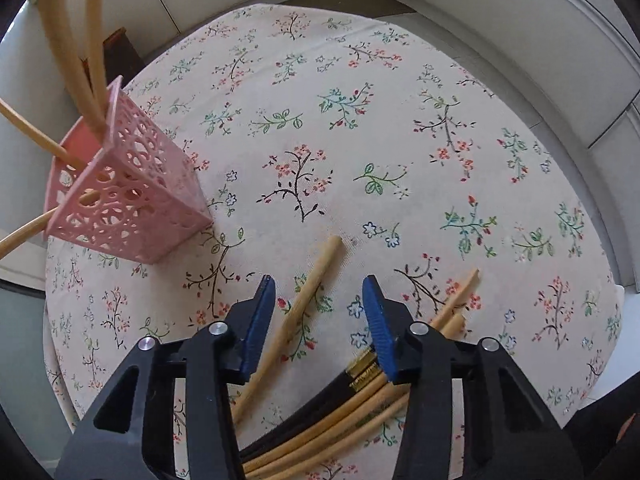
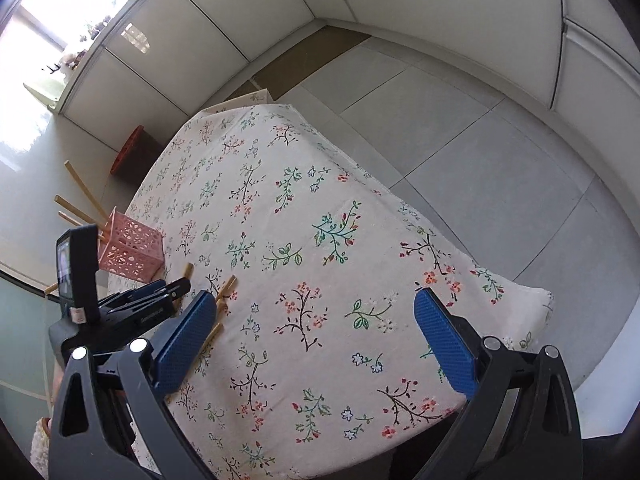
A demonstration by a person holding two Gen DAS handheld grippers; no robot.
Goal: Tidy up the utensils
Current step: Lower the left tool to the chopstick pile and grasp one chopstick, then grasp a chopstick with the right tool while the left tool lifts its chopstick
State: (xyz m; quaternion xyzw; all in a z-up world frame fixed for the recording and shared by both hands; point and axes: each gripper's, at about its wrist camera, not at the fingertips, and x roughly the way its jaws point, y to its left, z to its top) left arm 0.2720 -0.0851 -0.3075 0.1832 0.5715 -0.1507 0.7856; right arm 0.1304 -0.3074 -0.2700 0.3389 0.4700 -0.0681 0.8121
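Note:
A pink perforated holder stands at the table's left edge with several bamboo chopsticks leaning out of it. My left gripper points down at the cloth. One loose bamboo chopstick lies between its blue pads without touching either; the jaws are open. A bundle of bamboo chopsticks and dark ones with a gold band lies under the right finger. In the right wrist view my right gripper hangs wide open over bare cloth, with the holder and left gripper to its left.
A floral tablecloth covers the small table, whose edges drop to grey floor tiles. A red stool stands beyond the far left corner. White cabinet fronts line the back.

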